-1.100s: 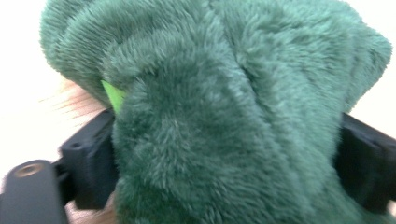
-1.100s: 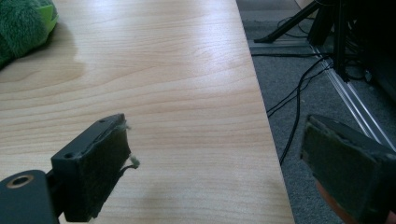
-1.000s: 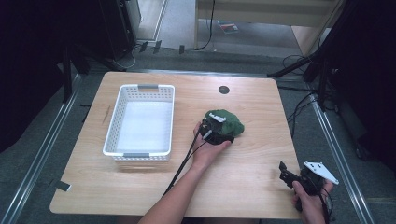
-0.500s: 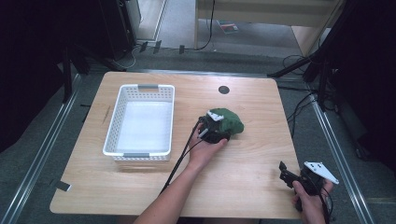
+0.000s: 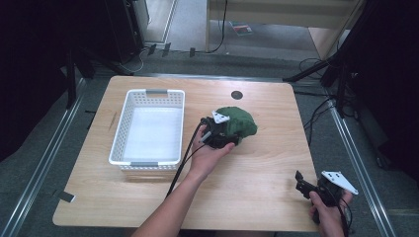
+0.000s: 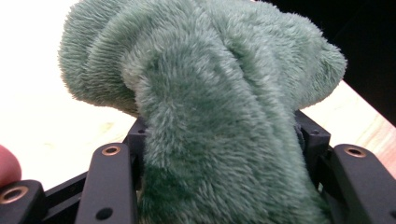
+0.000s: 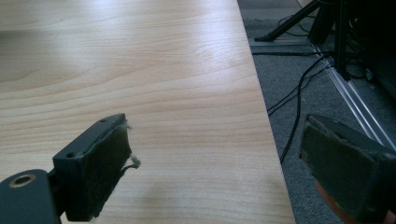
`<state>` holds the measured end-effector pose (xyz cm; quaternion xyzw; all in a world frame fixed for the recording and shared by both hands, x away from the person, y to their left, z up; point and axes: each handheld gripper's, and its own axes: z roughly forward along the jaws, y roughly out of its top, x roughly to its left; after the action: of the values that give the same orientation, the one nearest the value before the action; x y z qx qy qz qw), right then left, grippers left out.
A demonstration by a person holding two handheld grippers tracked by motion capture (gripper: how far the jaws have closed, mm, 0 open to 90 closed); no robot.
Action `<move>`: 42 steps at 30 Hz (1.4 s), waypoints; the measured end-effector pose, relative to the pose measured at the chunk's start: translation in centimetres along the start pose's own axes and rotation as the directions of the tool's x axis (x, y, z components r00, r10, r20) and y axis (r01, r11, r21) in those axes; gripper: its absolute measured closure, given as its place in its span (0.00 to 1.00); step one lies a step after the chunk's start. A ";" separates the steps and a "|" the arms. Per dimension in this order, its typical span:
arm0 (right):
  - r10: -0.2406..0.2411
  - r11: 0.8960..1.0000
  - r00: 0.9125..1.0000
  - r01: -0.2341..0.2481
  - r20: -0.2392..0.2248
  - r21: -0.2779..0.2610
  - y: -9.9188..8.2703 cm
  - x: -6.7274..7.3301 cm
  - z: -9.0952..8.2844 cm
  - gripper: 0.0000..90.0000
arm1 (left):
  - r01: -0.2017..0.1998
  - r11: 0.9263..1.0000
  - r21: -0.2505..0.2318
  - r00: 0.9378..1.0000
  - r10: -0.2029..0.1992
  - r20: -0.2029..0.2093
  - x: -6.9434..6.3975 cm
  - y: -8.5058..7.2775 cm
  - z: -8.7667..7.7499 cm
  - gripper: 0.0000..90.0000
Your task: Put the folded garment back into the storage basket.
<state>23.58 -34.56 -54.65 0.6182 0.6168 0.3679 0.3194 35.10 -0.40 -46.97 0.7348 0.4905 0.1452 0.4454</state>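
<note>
Right gripper (image 5: 302, 183): near table (image 5: 267, 192) edge, jaws spread, nothing between them. Left gripper (image 5: 223, 137): mid-table, jaws clamped on green plush cloth (image 5: 238, 123) lying right of white basket (image 5: 147, 127).

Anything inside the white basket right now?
The white basket looks empty: its bare white floor shows in the high view. The near wall hides a thin strip of the floor behind it.

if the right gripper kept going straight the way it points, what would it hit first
Probably nothing. The right gripper is open and points along the bare table near its right edge; its own view shows only wood ahead, though its height above the surface is unclear.
</note>
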 end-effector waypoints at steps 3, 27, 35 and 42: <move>0.000 1.000 1.000 0.000 0.001 0.001 0.0 0.0 0.0 0.10 | 0.008 1.000 -0.019 1.000 -0.008 0.000 0.6 0.5 -1.2 0.47; -0.003 1.000 1.000 0.003 0.004 0.005 0.0 0.0 0.1 0.10 | 0.055 0.991 -0.120 0.996 -0.062 -0.057 6.6 1.5 -7.6 0.47; 0.001 1.000 1.000 -0.001 0.011 0.009 0.0 0.0 0.1 0.10 | 0.077 0.986 -0.146 0.992 -0.090 -0.088 9.3 1.4 -9.4 0.47; -0.002 1.000 1.000 0.001 0.011 0.009 0.0 0.0 0.1 0.10 | 0.100 0.982 -0.160 0.984 -0.121 -0.128 11.8 0.9 -10.6 0.47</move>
<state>23.70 -34.55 -54.68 0.6212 0.6172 0.3613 0.3202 34.40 14.96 -42.97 0.6583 0.5477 0.2075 0.4729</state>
